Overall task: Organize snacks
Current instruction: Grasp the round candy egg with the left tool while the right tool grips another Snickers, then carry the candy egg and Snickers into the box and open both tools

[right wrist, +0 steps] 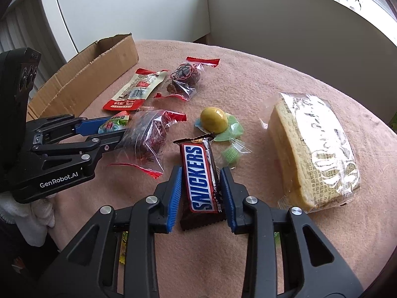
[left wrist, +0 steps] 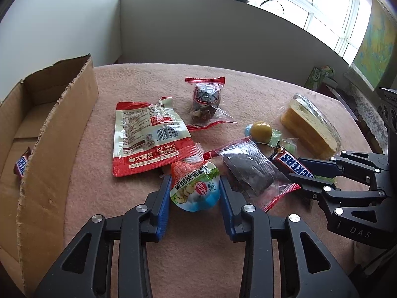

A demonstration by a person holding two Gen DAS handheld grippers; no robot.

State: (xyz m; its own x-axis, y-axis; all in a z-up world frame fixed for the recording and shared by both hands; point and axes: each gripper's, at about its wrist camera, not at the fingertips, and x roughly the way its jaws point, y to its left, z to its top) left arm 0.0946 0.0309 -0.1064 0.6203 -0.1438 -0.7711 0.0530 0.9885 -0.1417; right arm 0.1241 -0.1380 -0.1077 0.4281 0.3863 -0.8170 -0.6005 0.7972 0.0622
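My left gripper (left wrist: pixel 195 185) is shut on a small round snack pack (left wrist: pixel 194 186) with an orange, green and blue label, low over the pink cloth; it also shows in the right wrist view (right wrist: pixel 113 123). My right gripper (right wrist: pixel 201 183) straddles a Snickers bar (right wrist: pixel 201 178) lying on the cloth, jaws close on both sides; I cannot tell if the pads touch it. The bar also shows in the left wrist view (left wrist: pixel 294 162). A cardboard box (left wrist: pixel 62 129) stands at the left with another Snickers bar (left wrist: pixel 21 165) inside.
On the cloth lie a red-and-white RT-Mart pouch (left wrist: pixel 146 134), a clear bag of dark dates (left wrist: pixel 206 99), a dark snack in clear wrap (left wrist: pixel 248 168), a yellow ball candy (left wrist: pixel 260 131), green candies (right wrist: pixel 230 152) and wrapped sliced bread (right wrist: pixel 312 149).
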